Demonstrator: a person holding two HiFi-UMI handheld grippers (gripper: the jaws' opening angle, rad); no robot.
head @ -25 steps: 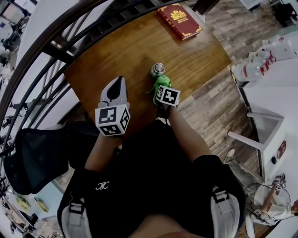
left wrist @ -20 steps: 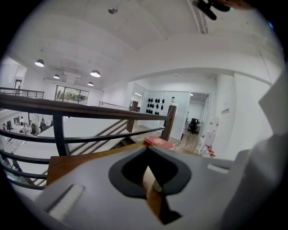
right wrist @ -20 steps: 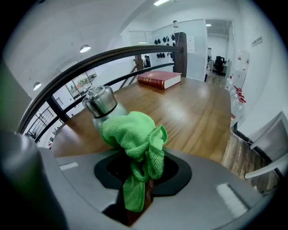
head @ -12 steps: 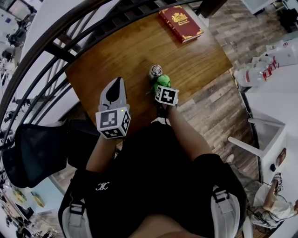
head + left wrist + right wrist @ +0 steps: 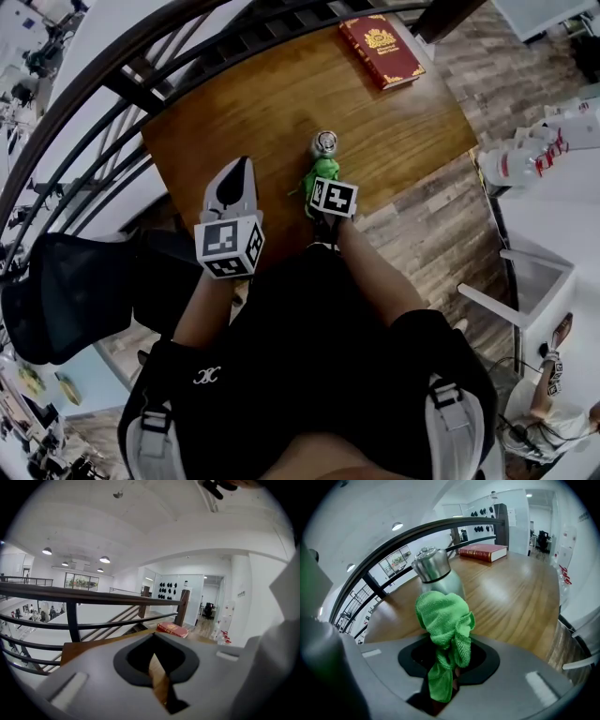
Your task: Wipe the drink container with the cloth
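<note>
R gripper [image 5: 446,677], clenched on cloth [image 5: 443,620], barely shifted vs flask [image 5: 433,569] side, so wipe ongoing; L gripper [image 5: 157,677] closed, empty.

Cloth [image 5: 321,175] further left on bottle [image 5: 325,143]
</note>
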